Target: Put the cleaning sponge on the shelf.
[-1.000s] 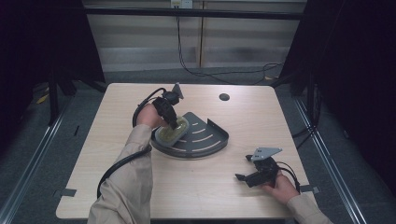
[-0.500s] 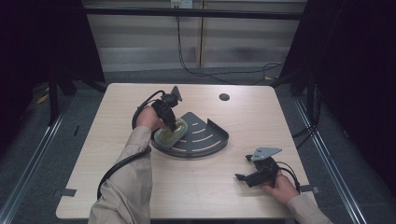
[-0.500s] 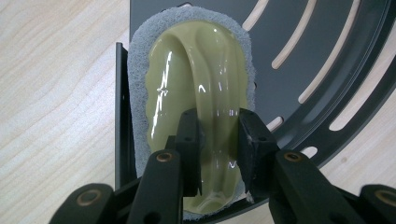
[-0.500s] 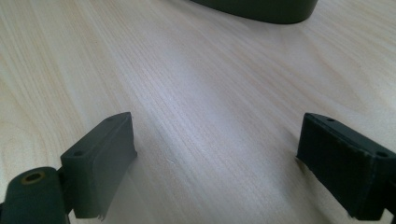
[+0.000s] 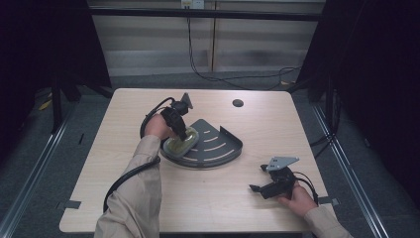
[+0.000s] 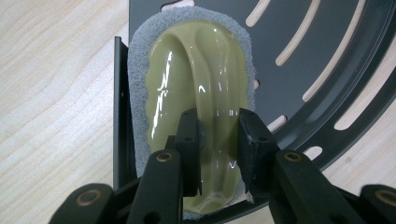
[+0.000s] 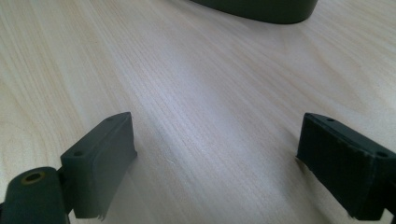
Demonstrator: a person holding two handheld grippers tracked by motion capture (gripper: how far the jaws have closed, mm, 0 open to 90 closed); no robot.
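A dark grey quarter-round slotted rack [image 5: 218, 146] lies in the middle of the table. On its left corner rests a scrubber [image 5: 181, 144] with a grey pad and a glossy yellow-green handle [image 6: 187, 70]. My left gripper [image 5: 184, 136] points down at it, jaws shut on the handle's raised ridge [image 6: 218, 121]. The rack's slotted floor [image 6: 317, 56] shows to the right of the pad. My right gripper [image 5: 257, 187] rests low near the table's front right, jaws wide open over bare wood [image 7: 217, 140]. The rack's rim [image 7: 257, 9] lies well ahead of it.
A small dark round hole [image 5: 237, 103] sits near the table's far edge. The left gripper's black cable [image 5: 126, 176] loops along the sleeve to the front edge. Dark floor and metal rails flank the table.
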